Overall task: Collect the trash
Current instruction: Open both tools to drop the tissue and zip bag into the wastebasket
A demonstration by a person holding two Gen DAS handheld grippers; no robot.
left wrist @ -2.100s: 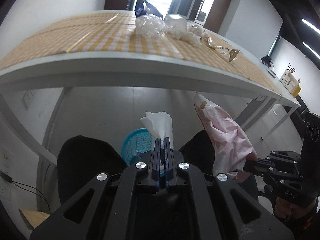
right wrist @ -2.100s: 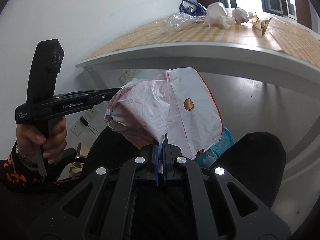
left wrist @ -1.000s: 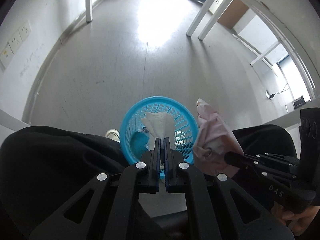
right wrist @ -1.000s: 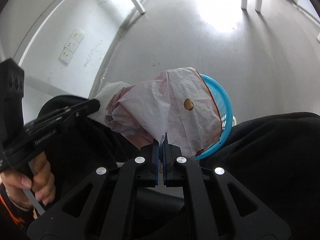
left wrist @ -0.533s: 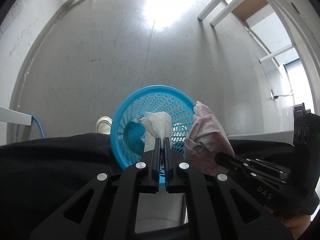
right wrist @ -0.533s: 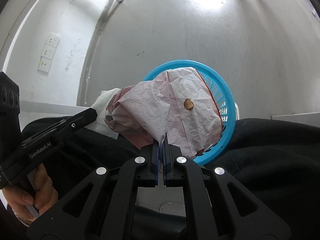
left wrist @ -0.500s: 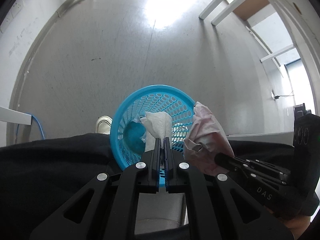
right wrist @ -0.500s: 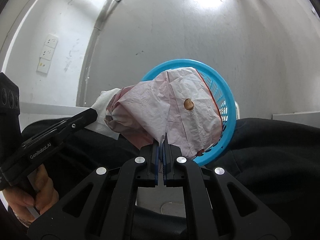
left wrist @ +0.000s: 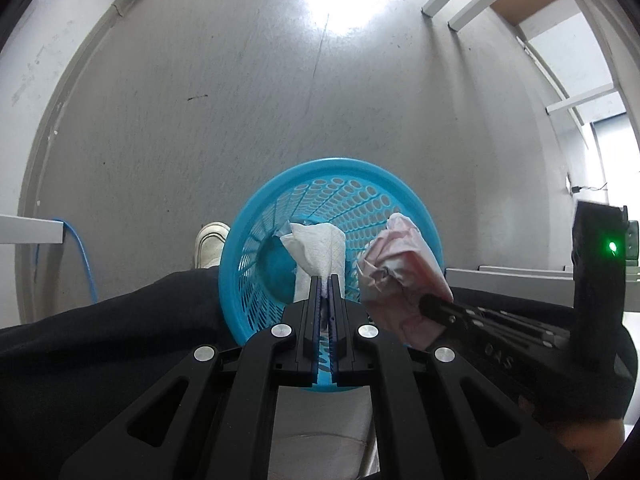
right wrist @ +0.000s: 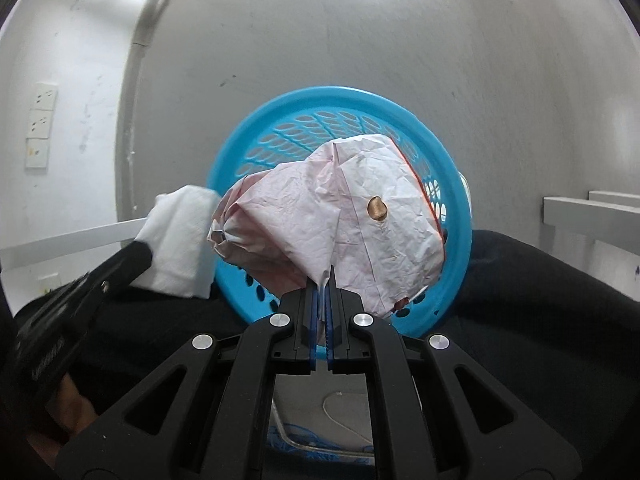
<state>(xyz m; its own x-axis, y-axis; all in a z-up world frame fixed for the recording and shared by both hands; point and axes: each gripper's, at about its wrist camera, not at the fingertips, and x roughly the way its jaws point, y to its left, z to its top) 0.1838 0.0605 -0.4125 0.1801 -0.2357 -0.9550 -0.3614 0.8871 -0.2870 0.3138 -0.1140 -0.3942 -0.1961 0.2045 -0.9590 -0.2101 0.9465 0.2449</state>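
A round blue perforated basket (left wrist: 340,172) stands on the grey floor between the person's black-trousered legs. My left gripper (left wrist: 324,278) is shut on a white paper tissue (left wrist: 318,254), which hangs over the basket's mouth. My right gripper (right wrist: 321,278) is shut on a crumpled pink paper wrapper (right wrist: 340,216) with a brown stain, held above the same basket (right wrist: 456,184). In the left wrist view the wrapper (left wrist: 400,264) shows at the right, over the basket's right rim. In the right wrist view the tissue (right wrist: 180,240) sits at the left, beside the rim.
Black trousers (left wrist: 100,344) flank the basket on both sides, and a white shoe (left wrist: 210,242) rests left of it. White table legs (left wrist: 460,4) stand far off. A blue cable (left wrist: 80,256) runs down at left. Wall sockets (right wrist: 40,128) are at left.
Both grippers have sunk toward the basket, which now looks larger and nearer. The tissue and the wrapper now hang right over its mouth. Both grips are unchanged.
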